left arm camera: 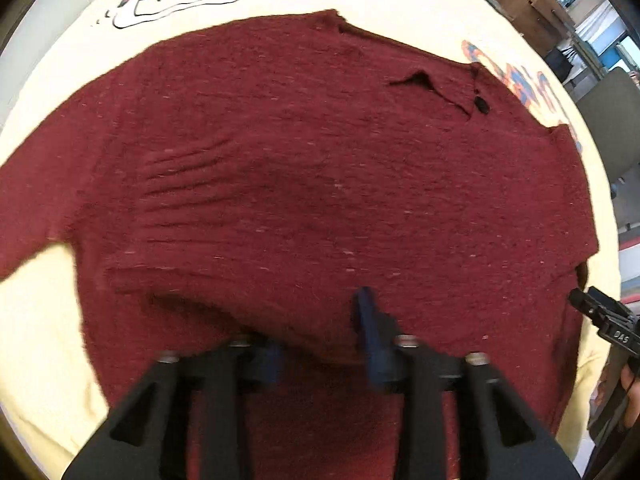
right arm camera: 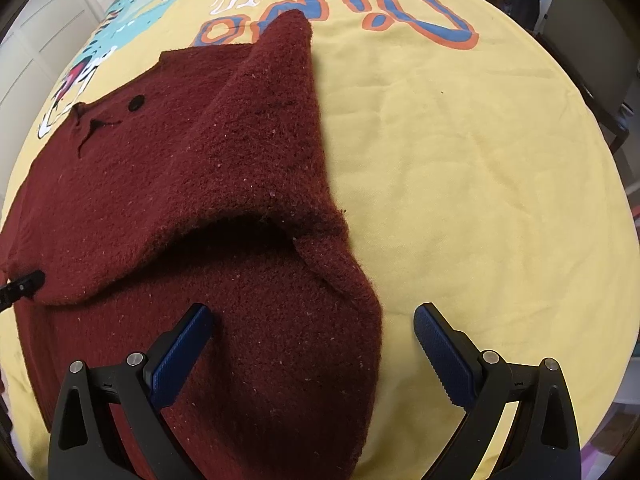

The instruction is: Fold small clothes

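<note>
Yellow cloth (right arm camera: 460, 168); right hand-held gripper (right arm camera: 316, 332) spread, steeply down over sweater (right arm camera: 180, 180).

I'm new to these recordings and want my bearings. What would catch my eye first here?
The dark red knitted sweater takes up most of both views, spread on a yellow printed cloth with one sleeve folded back over its body. The cloth's big blue and orange lettering stands out at the far edge. Nearest the camera, the right gripper stands open, straddling the sweater's right-hand edge in its own view.
</note>
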